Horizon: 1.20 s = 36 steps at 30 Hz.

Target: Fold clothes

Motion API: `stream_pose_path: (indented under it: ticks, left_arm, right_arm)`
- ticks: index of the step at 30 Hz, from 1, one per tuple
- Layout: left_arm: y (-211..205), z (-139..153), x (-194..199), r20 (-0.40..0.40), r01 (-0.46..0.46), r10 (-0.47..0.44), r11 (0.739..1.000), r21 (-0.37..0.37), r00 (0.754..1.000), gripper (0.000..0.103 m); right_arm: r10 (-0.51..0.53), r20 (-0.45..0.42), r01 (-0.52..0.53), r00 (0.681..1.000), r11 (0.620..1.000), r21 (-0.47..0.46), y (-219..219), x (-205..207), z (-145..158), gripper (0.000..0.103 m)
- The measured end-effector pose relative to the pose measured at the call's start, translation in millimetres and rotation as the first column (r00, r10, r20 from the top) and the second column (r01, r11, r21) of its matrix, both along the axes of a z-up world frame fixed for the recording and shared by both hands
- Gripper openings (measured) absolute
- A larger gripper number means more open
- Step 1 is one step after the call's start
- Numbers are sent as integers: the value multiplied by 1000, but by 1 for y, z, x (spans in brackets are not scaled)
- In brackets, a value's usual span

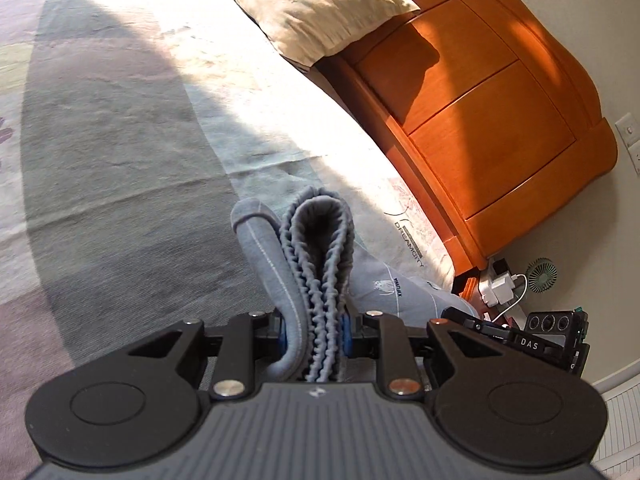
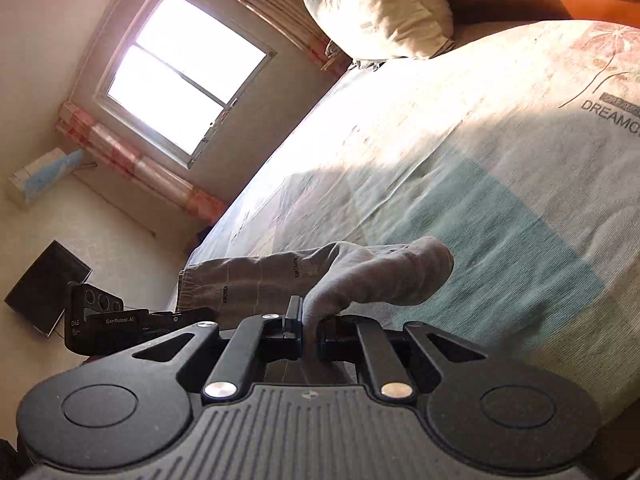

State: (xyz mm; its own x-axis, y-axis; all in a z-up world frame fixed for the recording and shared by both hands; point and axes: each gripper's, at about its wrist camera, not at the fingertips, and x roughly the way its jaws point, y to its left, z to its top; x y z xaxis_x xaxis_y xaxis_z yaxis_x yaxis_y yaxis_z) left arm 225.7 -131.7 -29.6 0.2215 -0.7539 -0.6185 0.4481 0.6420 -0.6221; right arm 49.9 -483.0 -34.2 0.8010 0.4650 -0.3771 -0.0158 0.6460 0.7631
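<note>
- bed (image 1: 120, 140) fills both views, patchwork sheet, pillow (image 1: 320, 12) at the wooden headboard (image 1: 500, 100); the bare sheet ahead looks like the landing zone for the fold
- grey trousers (image 1: 316, 248) stretched between the two grippers, long axis running gripper to gripper, roughly along the near bed edge; the garment is above or just touching the sheet, cannot tell which
- left wrist view: elastic waistband doubled over, its loop standing ahead of the fingers, the rest of the cloth trailing right toward the other gripper
- right wrist view: the trousers (image 2: 360, 276) bunch up just ahead of the fingers, the leg runs off left toward the left gripper (image 2: 104, 320)
- left gripper (image 1: 316, 336): jaws clamped on the waistband, several layers pinched
- right gripper (image 2: 308, 336): jaws nearly together, a thin wad of fabric pinched between
- judgement: both hands sit at opposite ends of the long axis, neither nearer the middle, so the next move turns on bringing one end over the other along that axis, or laying it flat first; risk is the bunched layers slipping unevenly
</note>
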Motion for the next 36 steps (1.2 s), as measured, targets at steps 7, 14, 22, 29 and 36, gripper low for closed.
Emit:
stream_pose_path:
  ticks: [7,14,22,29,36]
  left_arm:
    - [-114,8,61,43,139,-141,989,45,989,21]
    - [-219,23,114,80,245,-254,964,102,964,21]
    - [-310,14,159,89,336,-354,926,173,931,21]
    - [-347,-7,175,71,360,-381,909,211,922,21]
    - [-342,-23,187,43,313,-330,925,215,943,22]
  right_arm:
    - [-157,45,160,987,986,-57,-59,-1,5,9]
    - [-278,79,285,957,952,-108,-98,8,-2,9]
    - [-409,66,414,910,900,-133,-96,16,-21,9]
    - [-393,52,396,918,900,-183,-75,22,-35,10]
    - [-409,39,409,912,898,-163,-80,17,-42,10]
